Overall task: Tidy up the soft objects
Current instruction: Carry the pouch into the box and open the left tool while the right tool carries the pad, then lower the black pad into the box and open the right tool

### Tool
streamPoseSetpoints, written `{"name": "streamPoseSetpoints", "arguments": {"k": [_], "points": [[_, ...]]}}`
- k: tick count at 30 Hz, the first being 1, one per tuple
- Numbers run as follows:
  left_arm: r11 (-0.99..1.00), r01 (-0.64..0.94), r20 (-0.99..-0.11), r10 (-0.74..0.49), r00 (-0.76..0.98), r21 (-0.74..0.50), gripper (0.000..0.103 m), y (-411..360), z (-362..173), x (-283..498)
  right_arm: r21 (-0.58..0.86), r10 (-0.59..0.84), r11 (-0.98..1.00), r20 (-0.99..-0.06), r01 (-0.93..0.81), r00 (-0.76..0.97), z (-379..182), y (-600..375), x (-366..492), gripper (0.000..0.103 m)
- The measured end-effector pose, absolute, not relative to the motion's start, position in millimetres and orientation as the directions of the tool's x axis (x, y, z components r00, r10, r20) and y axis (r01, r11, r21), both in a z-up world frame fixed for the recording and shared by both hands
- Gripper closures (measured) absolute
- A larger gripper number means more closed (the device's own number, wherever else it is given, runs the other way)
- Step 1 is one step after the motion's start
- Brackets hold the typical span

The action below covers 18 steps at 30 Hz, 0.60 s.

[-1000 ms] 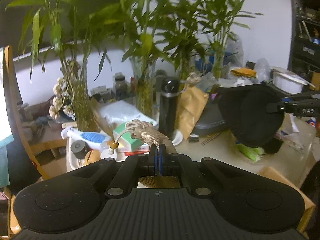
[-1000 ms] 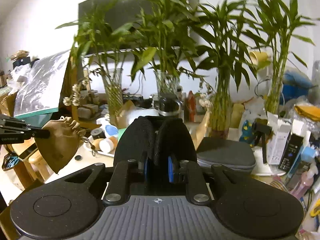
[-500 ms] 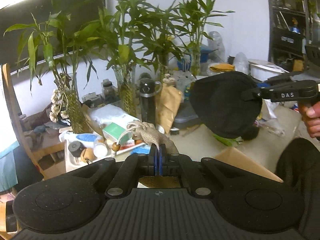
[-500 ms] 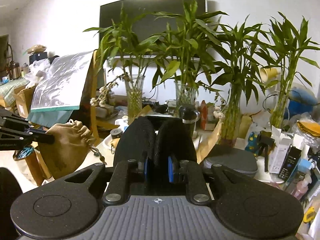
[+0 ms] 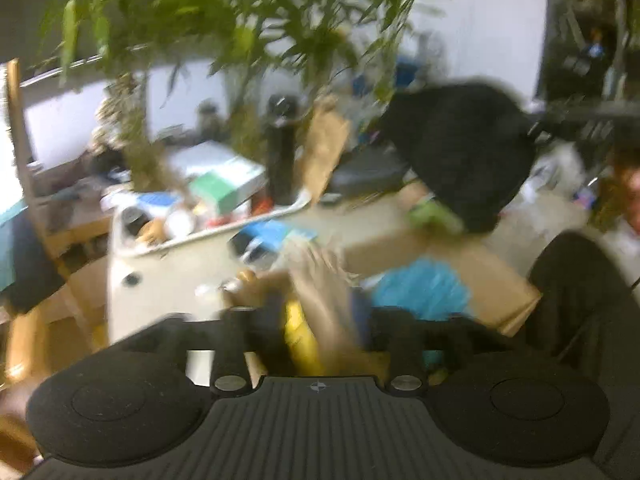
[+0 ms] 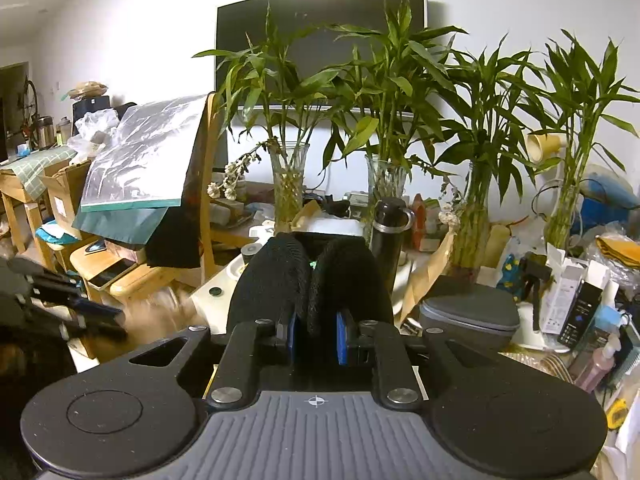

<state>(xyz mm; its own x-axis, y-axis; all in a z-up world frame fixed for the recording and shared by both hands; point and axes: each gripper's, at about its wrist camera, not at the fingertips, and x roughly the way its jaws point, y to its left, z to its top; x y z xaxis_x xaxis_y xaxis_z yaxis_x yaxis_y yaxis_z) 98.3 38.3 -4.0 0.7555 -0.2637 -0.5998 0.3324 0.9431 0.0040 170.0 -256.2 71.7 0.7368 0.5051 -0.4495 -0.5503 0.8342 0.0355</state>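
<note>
Right hand-held gripper (image 6: 314, 334) clamped on black soft pad (image 6: 310, 280); left hand-held gripper (image 5: 316, 320) blurred, grip unclear, tan pouch (image 5: 324, 292) between fingers.

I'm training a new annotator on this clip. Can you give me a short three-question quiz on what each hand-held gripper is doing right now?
1. True or false: the right hand-held gripper is shut on a black fabric item.
2. What colour is the pouch at the left hand-held gripper?
3. The cardboard box lies: A) below the left hand-held gripper, B) on the chair, C) behind the plants.

Key: 1 true; 2 tan, though blurred; 3 A.
</note>
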Motion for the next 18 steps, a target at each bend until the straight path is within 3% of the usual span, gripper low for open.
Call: {"name": "streamPoseSetpoints", "arguments": {"k": [3,18], "points": [[0.951,0.308,-0.592,-0.249,0.767,-0.001,0.046,45.2,-10.3,84.2,0.033,0.507,0.831,-0.454,-0.555,0.733,71.1,-257.9,161.2,0.081],[0.971,0.237,-0.579,-0.218,0.786,-0.043,0.045,54.3,-13.8,56.2,0.032,0.54,0.799,-0.479,-0.601,0.692,58.5,-244.2,131.2,0.081]]}}
